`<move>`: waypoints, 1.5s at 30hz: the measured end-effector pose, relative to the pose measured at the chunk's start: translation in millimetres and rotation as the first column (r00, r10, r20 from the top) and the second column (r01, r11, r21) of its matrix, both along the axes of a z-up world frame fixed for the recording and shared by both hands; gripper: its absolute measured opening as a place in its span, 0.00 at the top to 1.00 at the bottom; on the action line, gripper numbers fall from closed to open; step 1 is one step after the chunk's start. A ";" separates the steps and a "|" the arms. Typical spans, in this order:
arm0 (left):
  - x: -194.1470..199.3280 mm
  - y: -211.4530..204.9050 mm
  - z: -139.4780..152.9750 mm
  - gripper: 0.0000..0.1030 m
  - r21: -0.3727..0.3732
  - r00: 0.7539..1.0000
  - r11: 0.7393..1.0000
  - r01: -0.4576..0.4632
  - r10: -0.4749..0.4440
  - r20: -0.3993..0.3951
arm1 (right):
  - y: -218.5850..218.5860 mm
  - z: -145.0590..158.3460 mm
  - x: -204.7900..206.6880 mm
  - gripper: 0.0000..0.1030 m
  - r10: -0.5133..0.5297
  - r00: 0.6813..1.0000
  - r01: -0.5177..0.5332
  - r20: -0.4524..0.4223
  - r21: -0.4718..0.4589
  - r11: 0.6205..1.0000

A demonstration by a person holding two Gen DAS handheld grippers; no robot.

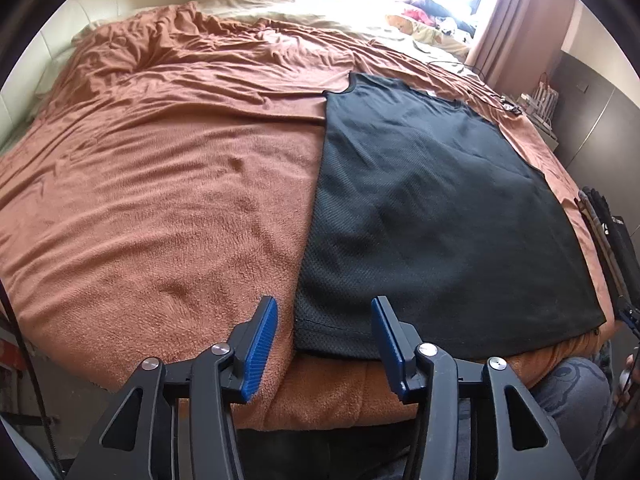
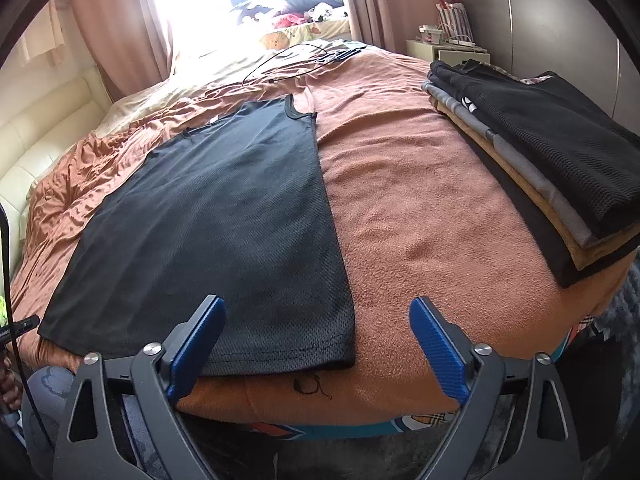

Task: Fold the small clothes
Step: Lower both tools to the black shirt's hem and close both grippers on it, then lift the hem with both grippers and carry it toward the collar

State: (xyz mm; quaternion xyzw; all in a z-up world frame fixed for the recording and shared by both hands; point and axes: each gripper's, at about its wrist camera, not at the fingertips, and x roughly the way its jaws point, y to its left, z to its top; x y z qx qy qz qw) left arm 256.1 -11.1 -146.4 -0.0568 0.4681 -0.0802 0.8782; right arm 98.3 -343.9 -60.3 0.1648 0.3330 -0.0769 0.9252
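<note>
A black mesh shirt [image 1: 432, 216] lies flat on the brown blanket [image 1: 160, 184], folded lengthwise into a long strip, collar at the far end and hem at the near bed edge. It also shows in the right wrist view [image 2: 224, 224]. My left gripper [image 1: 324, 316] is open and empty, hovering over the shirt's near left hem corner. My right gripper [image 2: 318, 320] is open and empty, over the shirt's near right hem corner.
A stack of folded clothes [image 2: 540, 168] sits on the right side of the bed. A black cable [image 2: 288, 62] lies at the far end of the brown blanket [image 2: 420, 216]. A nightstand [image 2: 444, 50] stands by the wall, a cream headboard [image 1: 100, 0] at the left.
</note>
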 end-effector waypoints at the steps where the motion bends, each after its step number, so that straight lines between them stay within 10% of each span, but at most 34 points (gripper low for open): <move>1: 2.8 0.9 -5.0 0.61 0.002 1.000 1.000 -0.003 0.003 -0.017 | -1.9 -3.3 3.4 0.25 0.002 1.000 -0.002 -0.010 0.011 1.000; 20: 6.8 -2.8 -30.3 0.83 0.031 0.999 0.999 0.013 -0.011 -0.047 | -6.5 -34.0 34.3 0.53 -0.043 0.995 0.046 -0.095 0.026 0.999; 29: -1.7 2.2 -11.8 0.95 0.015 0.999 0.999 -0.044 0.043 0.028 | -15.8 -31.0 12.6 0.95 -0.070 0.994 0.078 -0.082 0.093 0.993; 45: -26.5 22.1 30.8 0.95 -0.016 0.986 0.996 -0.083 0.084 0.147 | 3.9 3.5 -35.3 0.99 -0.042 0.999 0.041 0.027 0.063 0.997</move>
